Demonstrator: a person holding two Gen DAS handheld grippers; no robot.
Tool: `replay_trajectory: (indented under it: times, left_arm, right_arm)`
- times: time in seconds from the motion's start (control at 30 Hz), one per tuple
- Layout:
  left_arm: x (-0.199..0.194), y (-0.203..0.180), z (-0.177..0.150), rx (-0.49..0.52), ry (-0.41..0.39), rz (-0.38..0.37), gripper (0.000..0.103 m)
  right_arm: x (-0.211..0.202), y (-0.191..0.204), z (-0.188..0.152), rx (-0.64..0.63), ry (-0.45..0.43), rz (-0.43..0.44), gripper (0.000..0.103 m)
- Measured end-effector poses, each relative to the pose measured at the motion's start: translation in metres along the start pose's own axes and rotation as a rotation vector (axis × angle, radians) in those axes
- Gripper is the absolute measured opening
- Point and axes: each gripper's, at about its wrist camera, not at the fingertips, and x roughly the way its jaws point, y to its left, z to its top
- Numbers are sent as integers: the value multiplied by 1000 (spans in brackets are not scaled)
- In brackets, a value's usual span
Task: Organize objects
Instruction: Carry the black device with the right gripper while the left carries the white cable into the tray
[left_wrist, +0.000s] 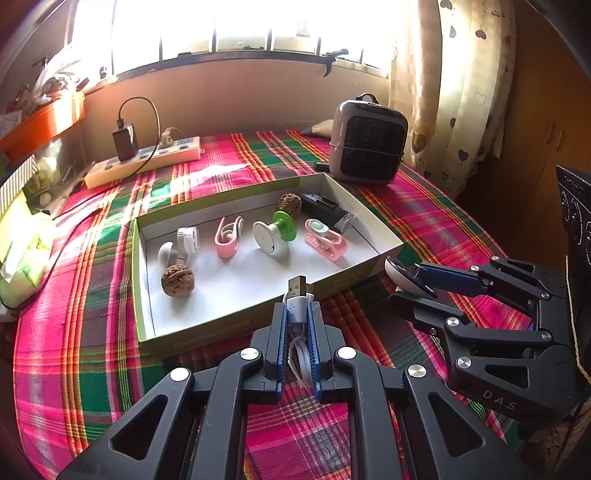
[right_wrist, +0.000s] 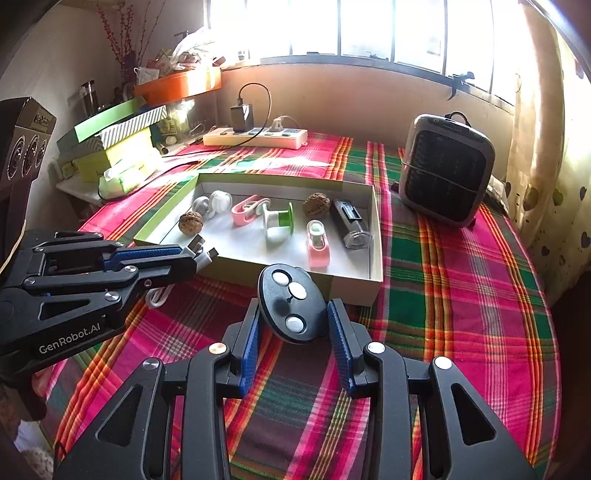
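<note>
My left gripper (left_wrist: 297, 314) is shut on a coiled white USB cable (left_wrist: 297, 295), its metal plug poking out over the near wall of the shallow white box (left_wrist: 258, 314). My right gripper (right_wrist: 293, 321) is shut on a black oval remote with white buttons (right_wrist: 291, 302), just in front of the box (right_wrist: 354, 284). The right gripper also shows in the left wrist view (left_wrist: 406, 284); the left gripper shows in the right wrist view (right_wrist: 195, 254). The box holds two walnuts (left_wrist: 178, 280), pink clips (left_wrist: 325, 242), a green and white spool (left_wrist: 275, 232) and a black device (left_wrist: 325, 212).
A grey heater (left_wrist: 365, 140) stands behind the box at the right. A power strip (left_wrist: 144, 160) with a charger lies at the back left. Boxes and a tissue pack (right_wrist: 122, 162) are stacked at the left. A plaid cloth (right_wrist: 461, 295) covers the table.
</note>
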Motion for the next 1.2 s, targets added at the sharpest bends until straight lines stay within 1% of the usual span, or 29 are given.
replay_trajectory:
  times: [0.37,0.63,1.2]
  left_arm:
    - [-5,12,10,-15,-24,18,10]
    - [-3,24,20,-29,-35,32,10]
    - [10,46,35,-53,-40,57,10]
  right_arm:
    - [2,1,12,-11,-12,4,36]
    - [7,5,29,-38,-28,13,36]
    - [39,3,62,-74,-19,3,37]
